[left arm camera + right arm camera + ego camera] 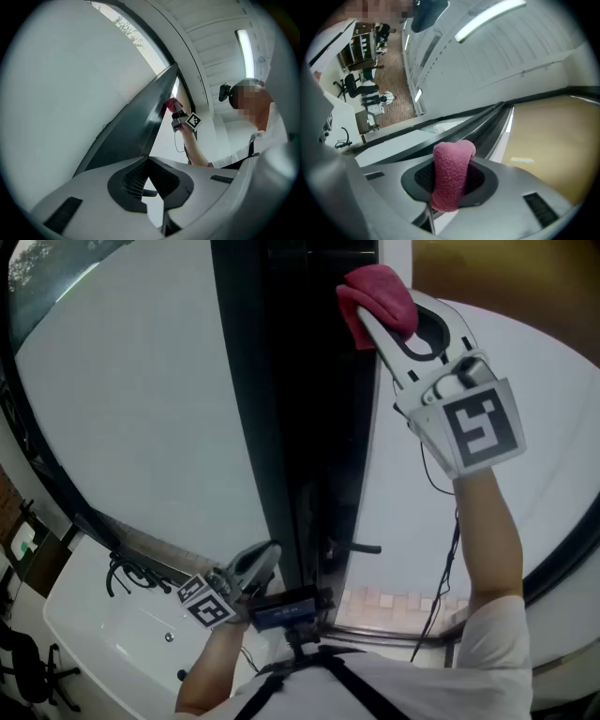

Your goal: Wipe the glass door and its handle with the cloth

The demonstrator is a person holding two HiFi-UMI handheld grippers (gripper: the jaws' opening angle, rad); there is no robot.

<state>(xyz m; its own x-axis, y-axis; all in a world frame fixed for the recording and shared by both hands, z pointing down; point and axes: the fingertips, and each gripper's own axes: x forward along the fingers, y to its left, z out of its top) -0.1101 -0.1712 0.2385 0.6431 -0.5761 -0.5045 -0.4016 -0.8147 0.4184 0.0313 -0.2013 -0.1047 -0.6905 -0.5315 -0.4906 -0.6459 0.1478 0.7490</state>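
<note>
A white counter (94,638) sits low at the left of the head view — a black cable (127,576) loops near its upper edge. A black office chair (28,667) stands just beside it. In the right gripper view, a brown speckled floor (396,107) carries more chairs (370,89) and a desk (365,123) — all well apart.

Pink cloth (380,296) bunched, against dark door (281,427) edge.

White short sleeve (497,634), black chest straps (352,681)
</note>
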